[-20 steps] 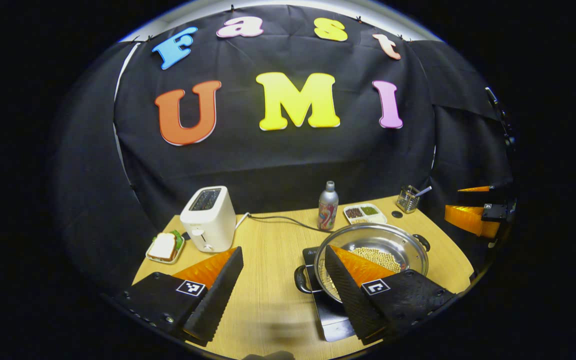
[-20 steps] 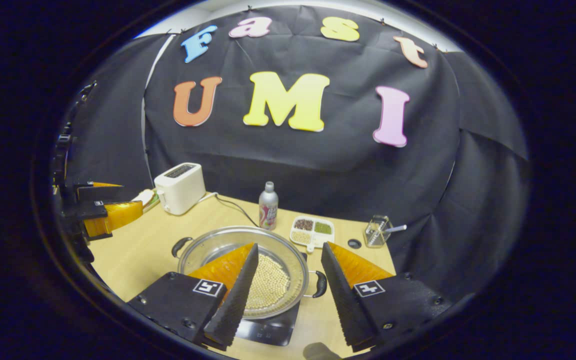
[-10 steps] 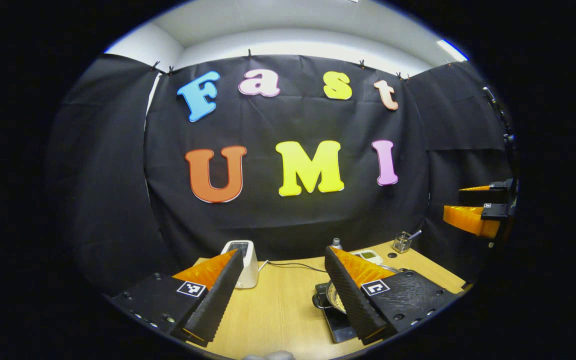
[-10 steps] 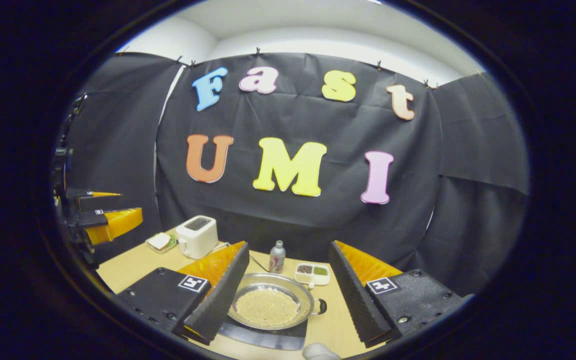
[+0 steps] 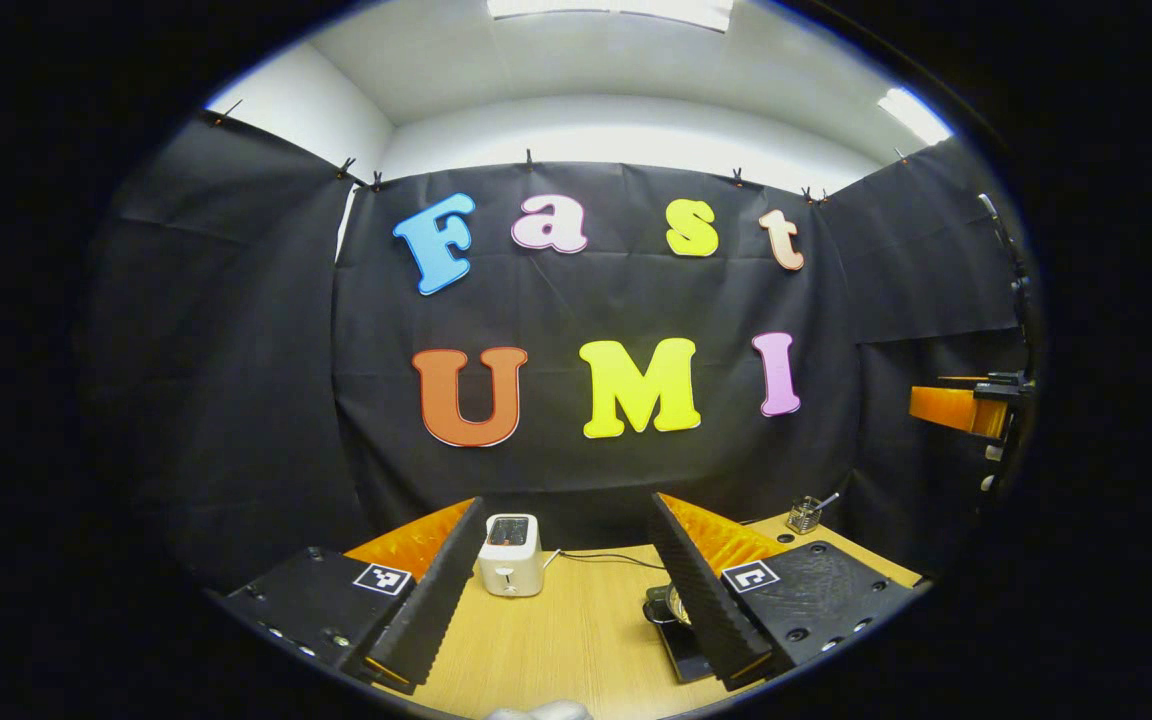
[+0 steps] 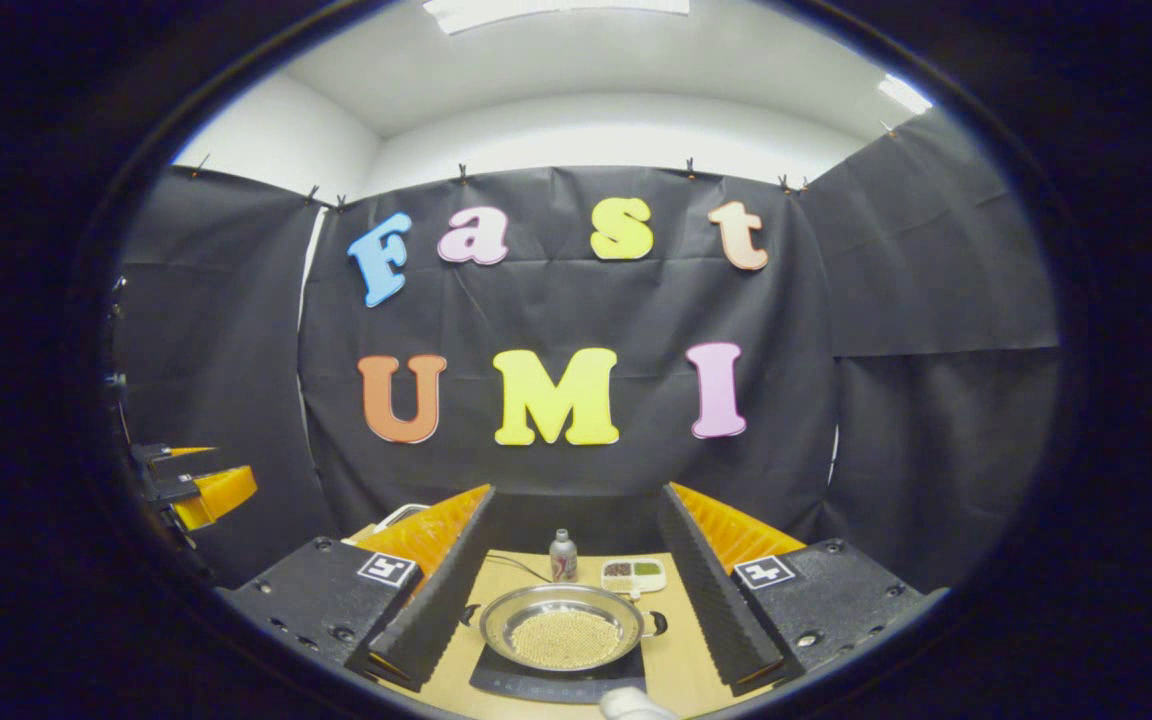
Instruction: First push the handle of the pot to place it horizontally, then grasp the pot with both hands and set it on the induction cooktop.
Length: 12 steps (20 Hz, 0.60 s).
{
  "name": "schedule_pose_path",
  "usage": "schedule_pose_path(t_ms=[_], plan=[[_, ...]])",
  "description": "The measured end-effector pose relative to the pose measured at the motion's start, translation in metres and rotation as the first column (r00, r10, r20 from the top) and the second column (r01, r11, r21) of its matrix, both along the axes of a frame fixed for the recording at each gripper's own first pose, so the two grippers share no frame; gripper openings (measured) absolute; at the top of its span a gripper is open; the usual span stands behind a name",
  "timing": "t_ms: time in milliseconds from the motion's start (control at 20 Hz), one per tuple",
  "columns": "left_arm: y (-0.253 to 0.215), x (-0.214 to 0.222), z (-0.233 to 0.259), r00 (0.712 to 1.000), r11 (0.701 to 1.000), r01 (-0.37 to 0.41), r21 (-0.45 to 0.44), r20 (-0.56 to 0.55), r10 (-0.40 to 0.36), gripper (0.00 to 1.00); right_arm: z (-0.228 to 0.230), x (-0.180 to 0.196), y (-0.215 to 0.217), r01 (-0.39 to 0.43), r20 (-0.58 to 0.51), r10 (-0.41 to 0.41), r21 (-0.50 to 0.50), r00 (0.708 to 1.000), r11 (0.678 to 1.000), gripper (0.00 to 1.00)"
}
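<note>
The steel pot (image 6: pixel 564 630), with small pale beans in it, sits on the black induction cooktop (image 6: pixel 526 680); its black side handles point left and right (image 6: pixel 658 623). My right gripper (image 6: pixel 576 492) is open, held well back from the pot and above it, with nothing between its fingers. In the left gripper view, the pot's edge and one handle (image 5: pixel 658 607) peek out beside my right finger (image 5: pixel 701 590), with a corner of the cooktop (image 5: pixel 686 650) below. My left gripper (image 5: pixel 566 500) is open and empty, high over the wooden table (image 5: pixel 566 640).
A white toaster (image 5: pixel 509 555) with its cord stands at the back of the table. A bottle (image 6: pixel 563 556) and a divided white tray (image 6: pixel 634 573) stand behind the pot. A glass cup (image 5: pixel 804 514) is at the far right corner. The other gripper (image 5: pixel 966 405) hangs off to each view's side.
Both grippers have pulled back and up from the pot, still open. The pot and table now look smaller and lower in both views. The pot stays on the cooktop.
</note>
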<state>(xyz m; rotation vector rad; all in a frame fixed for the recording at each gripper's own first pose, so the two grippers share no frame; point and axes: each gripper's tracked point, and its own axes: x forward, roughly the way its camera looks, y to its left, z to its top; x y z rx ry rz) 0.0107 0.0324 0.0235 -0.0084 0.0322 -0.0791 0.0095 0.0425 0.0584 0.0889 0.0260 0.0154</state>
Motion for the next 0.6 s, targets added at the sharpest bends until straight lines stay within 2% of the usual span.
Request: schedule_pose_path(t_ms=[300, 600], plan=[[-0.003, -0.018, 0.002, 1.000, 0.999, -0.029, -0.013, -0.003, 0.029, 0.97, -0.002, -0.018, -0.026, 0.032, 0.007, -0.032, 0.025, 0.999, 0.999, 1.00], [-0.014, -0.028, 0.002, 1.000, 0.999, -0.021, -0.026, -0.001, 0.021, 0.97, -0.023, -0.026, -0.042, 0.055, -0.036, -0.054, 0.024, 0.998, 0.998, 0.99]])
